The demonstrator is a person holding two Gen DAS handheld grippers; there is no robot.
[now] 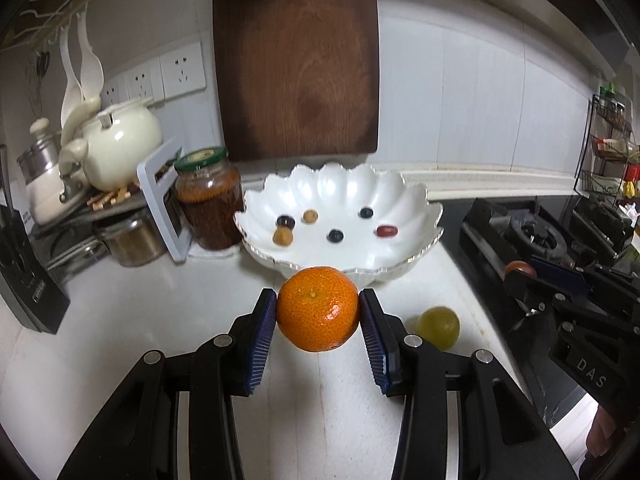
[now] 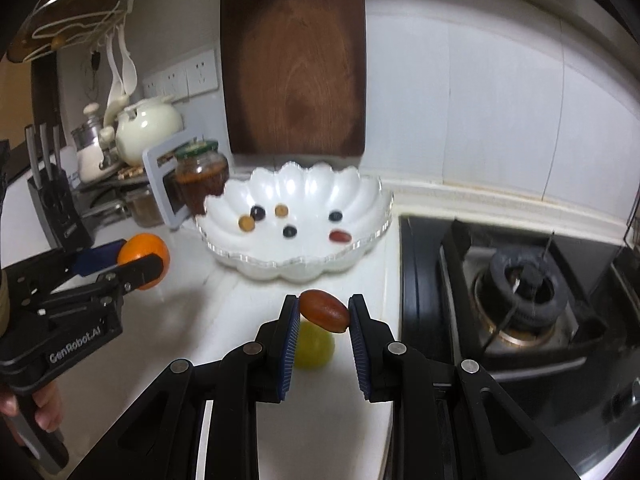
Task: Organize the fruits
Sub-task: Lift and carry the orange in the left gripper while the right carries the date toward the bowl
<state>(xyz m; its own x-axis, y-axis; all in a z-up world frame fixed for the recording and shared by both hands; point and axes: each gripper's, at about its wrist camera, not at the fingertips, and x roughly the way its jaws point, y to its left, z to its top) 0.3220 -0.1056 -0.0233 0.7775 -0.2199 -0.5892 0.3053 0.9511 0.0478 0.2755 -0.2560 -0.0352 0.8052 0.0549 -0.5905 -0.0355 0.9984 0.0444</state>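
Left wrist view. Round orange mandarin with dimpled peel [image 1: 317, 309]: clamped across its widest part between the ribbed blue jaws of the left gripper [image 1: 319, 312], held clear of the white tabletop [image 1: 140, 320], just near of the white scalloped ceramic bowl [image 1: 416, 208]. Judged light, springy, the peel giving fair friction; a grasp across the middle suits it. Round green fruit [image 1: 439, 326]: resting on the tabletop, to the right.

Right wrist view. Small oblong reddish-brown fruit, smooth and glossy [image 2: 324, 311]: pinched end to end, tilted, between the nearly closed jaws of the right gripper [image 2: 323, 314]. Judged very light, slippery, easily bruised; a gentle hold across the short axis would sit steadier.
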